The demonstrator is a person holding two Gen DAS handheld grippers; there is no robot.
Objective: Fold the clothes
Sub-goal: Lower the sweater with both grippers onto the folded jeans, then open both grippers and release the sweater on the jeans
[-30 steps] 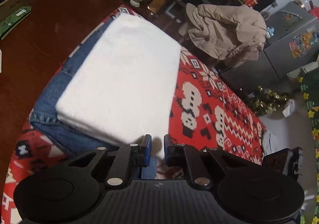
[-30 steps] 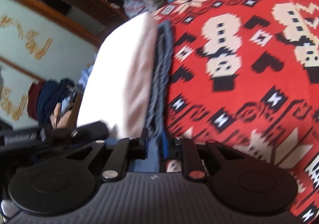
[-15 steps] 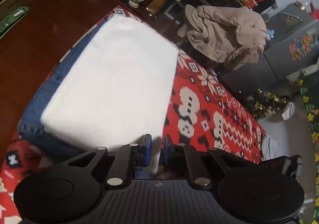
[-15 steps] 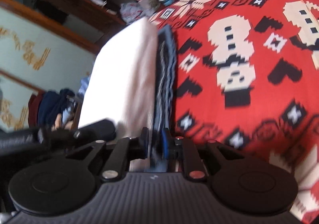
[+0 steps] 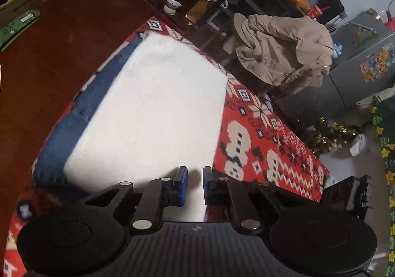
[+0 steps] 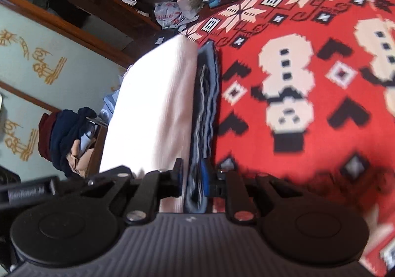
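A folded white garment (image 5: 153, 114) lies on top of folded blue jeans (image 5: 81, 114), and the stack rests on a red cloth with a snowman pattern (image 5: 259, 143). My left gripper (image 5: 195, 185) is at the stack's near right corner. Its jaws are narrowly apart, with white fabric between them. In the right wrist view the stack appears edge-on, with the white garment (image 6: 153, 109) to the left of the jeans (image 6: 207, 94). My right gripper (image 6: 193, 178) is shut on the layered edge of the jeans, next to the red cloth (image 6: 308, 79).
Dark wooden floor (image 5: 49, 55) runs along the left side of the red cloth. A beige coat (image 5: 279, 52) hangs over a chair at the back. Bowls (image 5: 172, 5), a cardboard box (image 5: 17, 5) and a grey fridge (image 5: 365, 60) stand further off. A pile of dark clothes (image 6: 64, 138) lies to the left.
In the left wrist view the stack has drifted lower and nearer, and more of the jeans shows along its left side. Both grippers keep the same hold.
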